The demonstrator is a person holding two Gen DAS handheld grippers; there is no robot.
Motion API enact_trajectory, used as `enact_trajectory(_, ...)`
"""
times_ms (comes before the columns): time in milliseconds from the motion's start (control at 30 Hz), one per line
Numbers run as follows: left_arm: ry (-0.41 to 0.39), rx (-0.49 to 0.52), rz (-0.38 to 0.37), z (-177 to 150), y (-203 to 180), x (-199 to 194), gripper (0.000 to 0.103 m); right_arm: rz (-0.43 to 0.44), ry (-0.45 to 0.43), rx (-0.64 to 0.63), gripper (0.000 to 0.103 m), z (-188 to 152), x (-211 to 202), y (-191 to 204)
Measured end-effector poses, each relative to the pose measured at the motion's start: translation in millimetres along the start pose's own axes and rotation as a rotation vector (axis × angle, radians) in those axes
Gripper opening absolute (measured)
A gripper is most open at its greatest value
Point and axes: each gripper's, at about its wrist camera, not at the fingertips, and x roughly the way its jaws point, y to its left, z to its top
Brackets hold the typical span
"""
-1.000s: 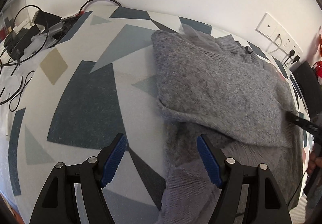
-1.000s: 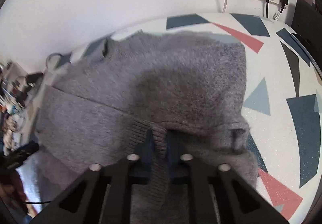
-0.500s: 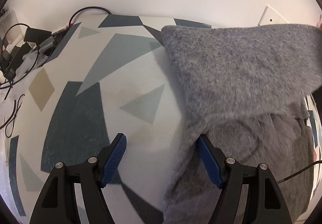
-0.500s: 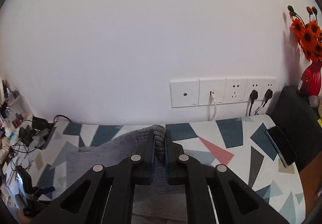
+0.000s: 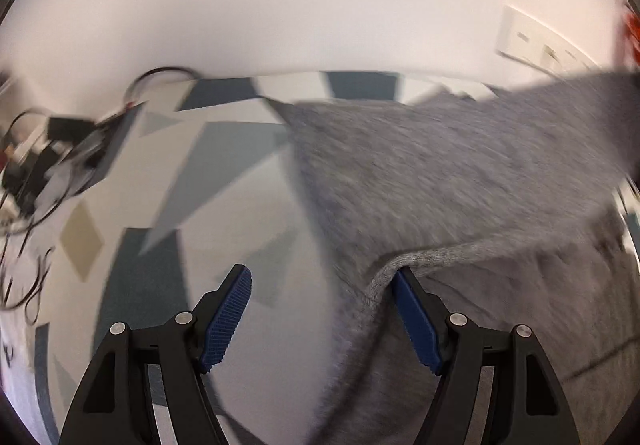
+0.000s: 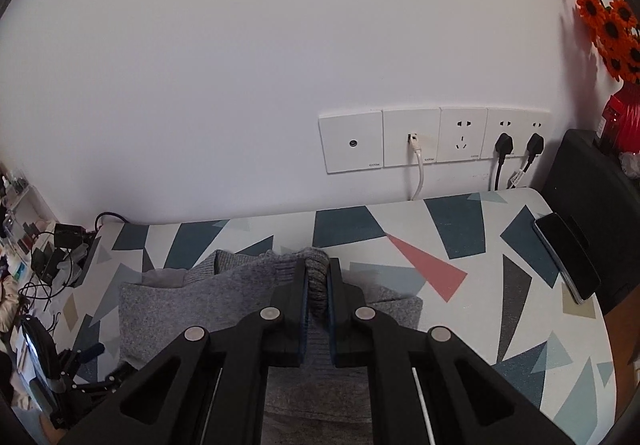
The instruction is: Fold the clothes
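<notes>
A: What has the right gripper got?
B: Its jaws are pinched on a ribbed edge of the grey sweater, lifted; the rest lies below and left of it on the patterned table.
A: And the left gripper?
B: Spread wide, holding nothing. A sweater fold drapes over its right finger; bare table lies ahead-left.

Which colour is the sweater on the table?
Grey sweater; the right wrist view shows it best.
</notes>
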Motion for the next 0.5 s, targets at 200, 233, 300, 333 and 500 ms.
enact_trajectory(200,0.042,-0.045,0.032,1,14,7,0.073,-0.016,0.13,-0.01,0.007,-24,45,-10)
enact_trajectory(233,0.045,-0.037,0.026,0,11,5,0.073,-0.035,0.157,-0.012,0.007,-29,54,-13)
enact_trajectory(300,0.054,-0.026,0.0,-3,6,0,0.073,-0.07,0.208,-0.002,0.007,-40,69,-22)
enact_trajectory(333,0.062,-0.024,-0.02,-4,6,-1,0.073,-0.081,0.224,0.017,0.007,-45,74,-29)
enact_trajectory(500,0.108,0.016,-0.048,-14,6,-7,0.073,-0.066,0.279,0.1,0.024,-59,82,-60)
